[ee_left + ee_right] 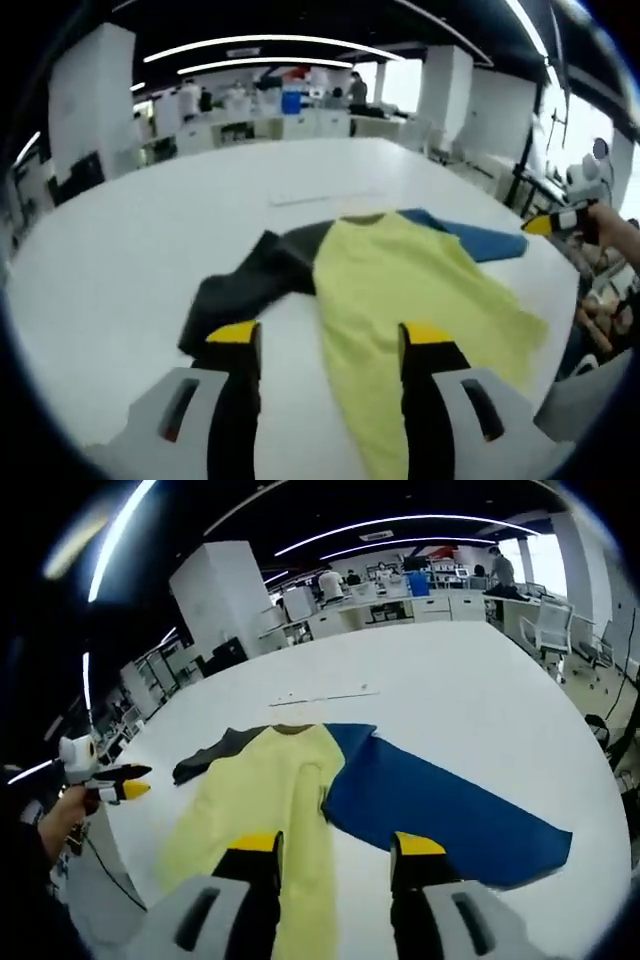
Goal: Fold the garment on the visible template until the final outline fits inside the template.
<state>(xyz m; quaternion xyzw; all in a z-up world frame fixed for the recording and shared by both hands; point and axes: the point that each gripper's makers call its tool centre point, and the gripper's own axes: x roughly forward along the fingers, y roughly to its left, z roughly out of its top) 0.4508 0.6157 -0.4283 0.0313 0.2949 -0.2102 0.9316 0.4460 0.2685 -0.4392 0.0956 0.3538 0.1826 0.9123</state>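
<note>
A garment lies flat on the white table [120,260]: a yellow body [400,290], a black sleeve [250,280] and a blue sleeve [470,238]. In the right gripper view the yellow body [260,790] is on the left, the blue sleeve [440,805] spreads right and the black sleeve [215,755] peeks out behind. My left gripper [330,335] hovers open over the body's near edge. Above the seam between yellow and blue, my right gripper [337,845] is open too, holding nothing. A thin pale template line [325,198] marks the table beyond the collar.
A hand holds the right gripper [555,224] off the table's right edge. In the right gripper view, the left gripper [120,780] sits off the left edge in a hand. Desks, chairs [545,625] and people stand far behind.
</note>
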